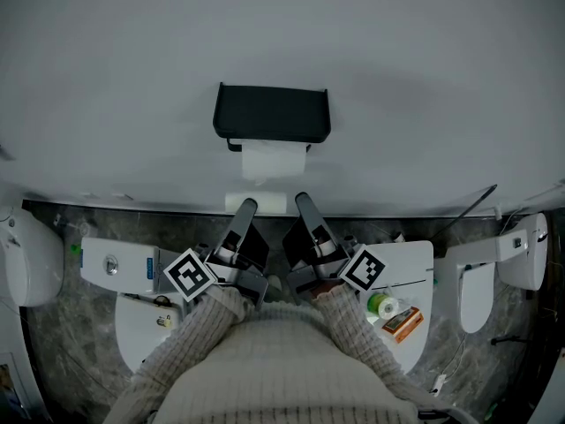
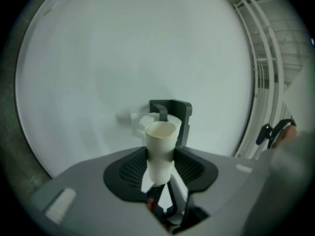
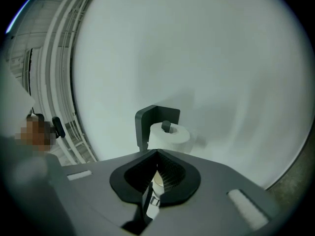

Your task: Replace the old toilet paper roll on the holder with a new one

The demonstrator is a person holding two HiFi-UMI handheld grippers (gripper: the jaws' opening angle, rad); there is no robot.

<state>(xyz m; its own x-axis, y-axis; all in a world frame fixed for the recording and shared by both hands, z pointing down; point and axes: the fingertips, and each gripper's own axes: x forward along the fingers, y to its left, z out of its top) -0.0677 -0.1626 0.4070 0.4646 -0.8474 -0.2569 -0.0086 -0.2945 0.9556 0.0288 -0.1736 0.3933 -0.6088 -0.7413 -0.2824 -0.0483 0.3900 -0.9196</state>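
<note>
A green roll point(image 1: 383, 306) and an orange box point(image 1: 403, 322) lie side by side on a white panel point(image 1: 411, 259).

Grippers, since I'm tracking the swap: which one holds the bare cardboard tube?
The left gripper: its jaws pinch the pale cardboard tube, which sticks out past them. The right gripper has its jaws closed together, with no tube between them.

Right gripper point(image 3: 157, 152), fingers point(image 3: 173, 173) together, before a black holder point(image 3: 146, 122) with toilet paper roll point(image 3: 173, 137)
</note>
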